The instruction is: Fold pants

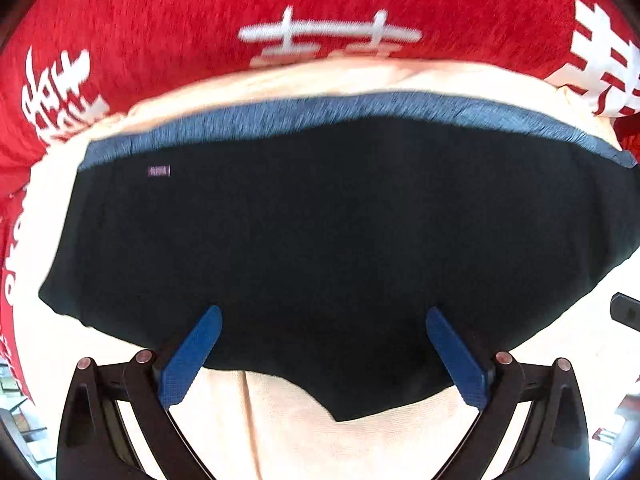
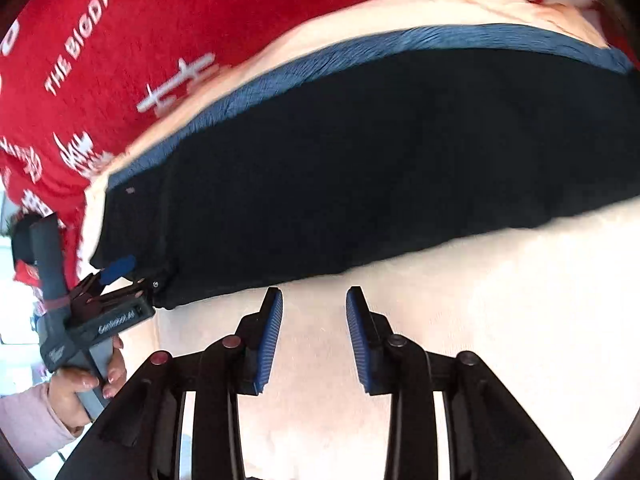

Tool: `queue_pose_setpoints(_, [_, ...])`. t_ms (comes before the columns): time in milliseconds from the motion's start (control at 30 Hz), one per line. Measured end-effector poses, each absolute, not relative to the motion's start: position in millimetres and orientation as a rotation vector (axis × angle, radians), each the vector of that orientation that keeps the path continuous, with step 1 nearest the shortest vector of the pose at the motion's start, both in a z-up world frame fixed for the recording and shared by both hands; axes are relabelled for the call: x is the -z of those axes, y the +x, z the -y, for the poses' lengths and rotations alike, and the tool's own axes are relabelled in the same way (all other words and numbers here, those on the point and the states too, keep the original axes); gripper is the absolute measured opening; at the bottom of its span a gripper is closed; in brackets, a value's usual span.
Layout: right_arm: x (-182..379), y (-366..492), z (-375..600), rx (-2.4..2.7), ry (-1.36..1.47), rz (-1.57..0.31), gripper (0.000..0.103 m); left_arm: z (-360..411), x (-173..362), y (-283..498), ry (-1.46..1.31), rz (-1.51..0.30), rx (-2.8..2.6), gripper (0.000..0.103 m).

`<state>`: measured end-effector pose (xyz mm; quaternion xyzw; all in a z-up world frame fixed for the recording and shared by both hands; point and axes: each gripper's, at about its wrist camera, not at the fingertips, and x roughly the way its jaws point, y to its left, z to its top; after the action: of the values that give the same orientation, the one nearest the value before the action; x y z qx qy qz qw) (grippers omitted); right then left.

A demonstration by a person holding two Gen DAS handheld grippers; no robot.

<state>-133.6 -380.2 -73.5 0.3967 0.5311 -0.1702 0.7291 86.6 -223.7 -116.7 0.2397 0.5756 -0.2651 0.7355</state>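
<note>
The pants (image 1: 312,232) are black with a blue ribbed waistband (image 1: 320,114) along the far edge, and lie flat on a cream cloth (image 1: 288,432). My left gripper (image 1: 323,320) is open, its blue fingers spread wide over the near edge of the pants. In the right wrist view the pants (image 2: 380,168) fill the middle, and the left gripper (image 2: 120,268) sits at their near left corner. My right gripper (image 2: 314,304) is open and empty above the cream cloth (image 2: 500,320), just short of the pants' near edge.
A red blanket with white lettering (image 1: 160,20) lies beyond and to the left of the cream cloth, and also shows in the right wrist view (image 2: 120,40). The person's hand (image 2: 80,380) holds the left gripper's handle at lower left.
</note>
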Motion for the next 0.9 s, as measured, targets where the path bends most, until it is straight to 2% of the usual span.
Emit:
queue_pose_setpoints(200, [53.5,-170.9,431.7,0.499,0.874,-1.131,0.037,279.5,94.1,90.8,0.550,-1.202,0.576,0.103])
queue_pose_setpoints(233, [51.4,-172.2,443.4,0.511,0.870,-1.122,0.036,288.9,93.2,95.4,0.536,-1.196,0.574,0.103])
queue_pose_setpoints(267, [49.9,-171.4,455.3,0.517,0.870,-1.109,0.031,300.3,93.7,99.7,0.516,-1.193,0.567,0.103])
queue_pose_setpoints(400, [51.5,-157.3,503.2,0.537,0.836,-1.092,0.030,357.7,102.1,115.3,0.444,-1.196,0.526,0.103])
queue_pose_setpoints(533, [71.6,-117.6,532.3,0.490,0.793,-1.101,0.030,403.1,131.7,124.7,0.544,-1.146,0.420,0.103])
queue_pose_setpoints(600, [84.4,-103.8,539.6,0.492,0.733,-1.118,0.030,411.4,146.8,128.2,0.541,-1.159,0.400,0.103])
queue_pose_setpoints(733, [97.6,-96.4,559.9,0.506,0.659,-1.094,0.017,407.0,152.0,137.5,0.486,-1.165,0.394,0.103])
queue_pose_setpoints(800, [100.4,-96.0,574.8,0.574,0.584,-1.106,0.016,400.0,152.0,138.9,0.487,-1.162,0.396,0.103])
queue_pose_setpoints(900, [103.6,-108.3,606.6,0.649,0.677,-1.094,0.016,403.3,144.0,139.6,0.501,-1.159,0.396,0.103])
